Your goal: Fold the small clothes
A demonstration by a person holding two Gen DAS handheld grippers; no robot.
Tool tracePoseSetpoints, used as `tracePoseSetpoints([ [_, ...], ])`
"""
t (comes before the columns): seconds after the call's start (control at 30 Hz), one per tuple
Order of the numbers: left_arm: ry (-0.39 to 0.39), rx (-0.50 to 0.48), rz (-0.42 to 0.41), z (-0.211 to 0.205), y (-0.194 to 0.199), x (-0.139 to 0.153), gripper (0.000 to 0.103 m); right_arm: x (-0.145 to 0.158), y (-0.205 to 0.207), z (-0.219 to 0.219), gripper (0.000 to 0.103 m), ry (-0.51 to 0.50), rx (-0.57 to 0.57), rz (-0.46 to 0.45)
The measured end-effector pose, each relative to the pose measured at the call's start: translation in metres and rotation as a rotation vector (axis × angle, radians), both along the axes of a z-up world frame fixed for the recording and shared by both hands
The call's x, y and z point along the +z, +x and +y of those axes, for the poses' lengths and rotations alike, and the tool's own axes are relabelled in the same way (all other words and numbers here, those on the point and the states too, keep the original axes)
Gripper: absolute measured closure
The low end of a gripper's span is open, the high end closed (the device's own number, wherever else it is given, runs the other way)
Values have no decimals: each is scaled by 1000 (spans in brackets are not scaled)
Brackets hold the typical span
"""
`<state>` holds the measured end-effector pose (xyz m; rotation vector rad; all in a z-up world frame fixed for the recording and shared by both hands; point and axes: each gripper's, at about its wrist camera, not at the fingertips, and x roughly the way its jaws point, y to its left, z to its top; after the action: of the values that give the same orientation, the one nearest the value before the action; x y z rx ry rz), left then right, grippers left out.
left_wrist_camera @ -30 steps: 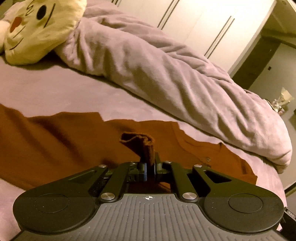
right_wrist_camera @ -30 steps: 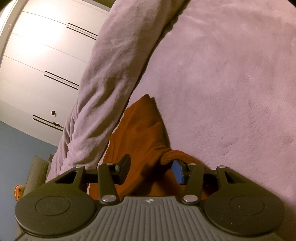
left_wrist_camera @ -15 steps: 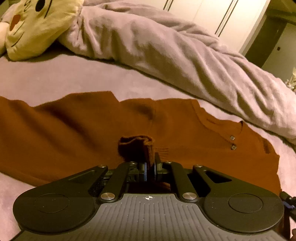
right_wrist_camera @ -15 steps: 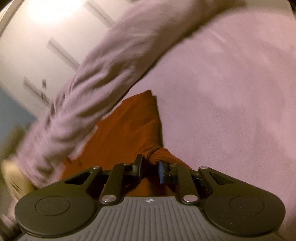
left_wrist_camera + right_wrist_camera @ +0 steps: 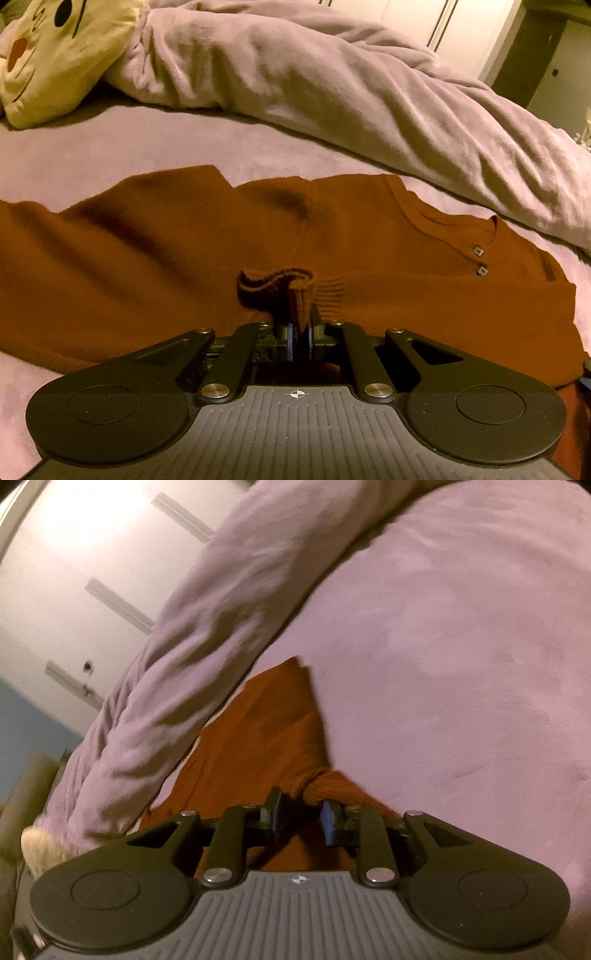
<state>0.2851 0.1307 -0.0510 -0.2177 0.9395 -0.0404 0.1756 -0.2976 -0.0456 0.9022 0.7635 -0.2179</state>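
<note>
Rust-brown knit sweater (image 5: 184,251) lies spread flat on the bed (image 5: 110,147), body running across the left wrist view, neckline w/ two small buttons (image 5: 480,260) off to the right. One ribbed sleeve cuff (image 5: 280,291) is lifted off the body and stands up in a small loop, pinched in the left gripper (image 5: 300,338), whose jaws are clenched tight on the knit. In the right wrist view another bunched bit of the same sweater (image 5: 325,788) sits just at the right gripper (image 5: 301,814). Its jaws stand partly apart w/ fabric between and against the right-hand pad; can't tell if they're actually gripping it or only resting around it.

Step in hand, by my read: sleeve fold-in, i.e. cuff being carried over the torso. Rest of the fold looks not yet done, since the body is at full spread.

Next move prob. calls for laying the cuff across the chest so the sleeve lies flat w/o a twist, then letting go low so the knit doesn't spring back. Right side needs a firm hold on its piece first, else it slips.

Beyond: rumpled lilac duvet (image 5: 351,85) heaped along the far edge, cream face cushion (image 5: 55,48) at the top left, white wardrobe doors (image 5: 74,572) behind.
</note>
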Motion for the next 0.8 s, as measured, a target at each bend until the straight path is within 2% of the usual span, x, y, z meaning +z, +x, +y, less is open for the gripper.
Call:
tracePoseSetpoints([
  [0.1,4,-1,2,-1,1,0,94,-1,2,9,81,7,48,0],
  [0.2,5,-7,-9,0,0,2,94,-3,13,17,85,-35,77,8],
  [0.27,14,-14,-41,0,-1,7,94,-3,18,19,95,-56,80,15],
  [0.37,13,-22,-129,-3,-7,17,94,5,17,19,96,-103,58,-15],
  [0.47,39,-41,-144,-5,-7,14,93,4,14,25,96,-177,82,-16],
  [0.57,86,-32,-57,-1,-6,-3,81,-8,12,31,98,-227,118,15],
  [0.63,18,-5,-65,14,-13,0,77,-5,12,37,96,-282,174,20],
  [0.7,-12,60,-65,32,-21,7,38,2,13,39,92,-299,215,40],
  [0.8,-62,158,-70,68,-39,16,26,15,8,44,77,-341,272,59],
])
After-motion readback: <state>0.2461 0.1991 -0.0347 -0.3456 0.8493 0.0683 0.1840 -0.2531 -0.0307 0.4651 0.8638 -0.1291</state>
